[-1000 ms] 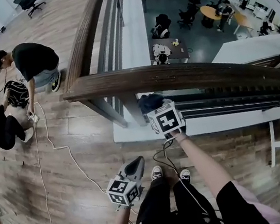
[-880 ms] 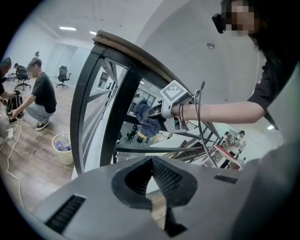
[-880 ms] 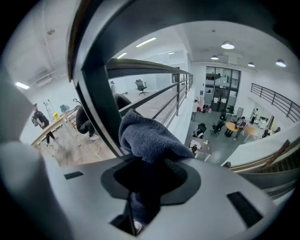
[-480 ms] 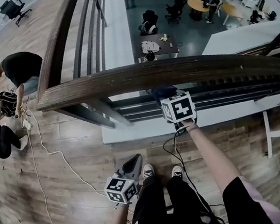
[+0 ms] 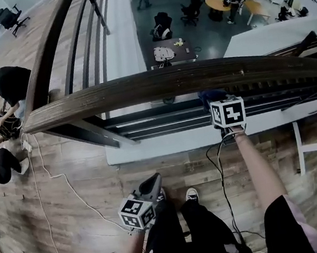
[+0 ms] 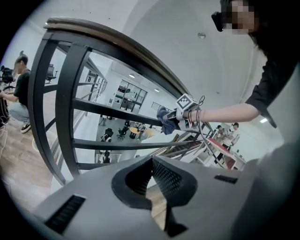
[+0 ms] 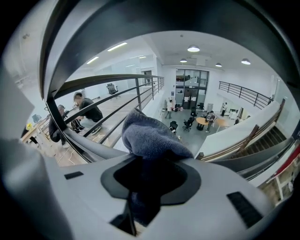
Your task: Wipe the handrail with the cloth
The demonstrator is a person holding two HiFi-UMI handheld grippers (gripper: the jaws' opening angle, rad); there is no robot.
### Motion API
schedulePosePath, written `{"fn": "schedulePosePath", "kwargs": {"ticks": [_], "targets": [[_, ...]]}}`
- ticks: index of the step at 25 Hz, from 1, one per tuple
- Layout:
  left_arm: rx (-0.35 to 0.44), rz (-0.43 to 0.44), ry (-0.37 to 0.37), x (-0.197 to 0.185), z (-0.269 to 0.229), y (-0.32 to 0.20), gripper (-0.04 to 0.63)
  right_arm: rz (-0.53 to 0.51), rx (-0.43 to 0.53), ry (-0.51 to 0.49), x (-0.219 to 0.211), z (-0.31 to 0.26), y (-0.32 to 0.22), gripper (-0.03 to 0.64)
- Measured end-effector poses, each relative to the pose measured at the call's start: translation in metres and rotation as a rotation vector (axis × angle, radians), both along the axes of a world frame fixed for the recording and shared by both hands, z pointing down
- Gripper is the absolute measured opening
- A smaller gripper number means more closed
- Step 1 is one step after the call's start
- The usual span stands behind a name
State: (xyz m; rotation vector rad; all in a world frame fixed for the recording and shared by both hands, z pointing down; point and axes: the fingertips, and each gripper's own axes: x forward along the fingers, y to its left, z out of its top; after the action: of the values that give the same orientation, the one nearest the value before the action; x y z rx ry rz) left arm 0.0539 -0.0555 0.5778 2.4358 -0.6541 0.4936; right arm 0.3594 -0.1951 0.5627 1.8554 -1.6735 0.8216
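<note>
The brown wooden handrail (image 5: 158, 84) crosses the head view from left to right, and in the left gripper view the handrail (image 6: 117, 42) arcs overhead. My right gripper (image 5: 218, 101) reaches up beneath it, right of centre, shut on a blue-grey cloth (image 5: 210, 94). The bunched cloth (image 7: 150, 138) bulges out of the shut jaws right under the dark rail. From the side, that same cloth (image 6: 165, 121) and right gripper (image 6: 177, 116) show by the rail bars. My left gripper (image 5: 154, 182) hangs low by my legs, away from the rail, shut and holding nothing.
Black balusters and crossbars (image 5: 89, 133) stand under the rail. Beyond it is a drop to a lower floor with tables and chairs (image 5: 171, 50). Two people (image 5: 5, 87) crouch on the wood floor at left, with a white cable (image 5: 60, 179) trailing. A white frame (image 5: 315, 147) stands at right.
My right gripper has slid rightwards along the handrail with the cloth in it. The left gripper has stayed low by my legs.
</note>
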Motion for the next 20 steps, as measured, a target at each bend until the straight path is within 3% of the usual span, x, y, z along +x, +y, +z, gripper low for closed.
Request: {"fn": "schedulePosePath", "kwargs": {"ticks": [6,11,16,20], "targets": [[0.000,0.019,-0.007,0.034,-0.002,0.019,0.000,0.071,-0.012,0.059,0.087,-0.004,0.034,0.109],[0.011,0.010,-0.009,0.042,0.004,0.020,0.000,0.104,-0.003,0.076,0.129,-0.002,0.052,0.109],[0.025,0.003,-0.026,0.041,0.011,0.016,0.000,0.124,0.034,0.079,0.133,-0.002,0.054,0.109],[0.020,-0.015,0.002,0.037,0.012,0.014,0.000,0.088,0.107,0.114,0.107,-0.009,0.060,0.109]]}}
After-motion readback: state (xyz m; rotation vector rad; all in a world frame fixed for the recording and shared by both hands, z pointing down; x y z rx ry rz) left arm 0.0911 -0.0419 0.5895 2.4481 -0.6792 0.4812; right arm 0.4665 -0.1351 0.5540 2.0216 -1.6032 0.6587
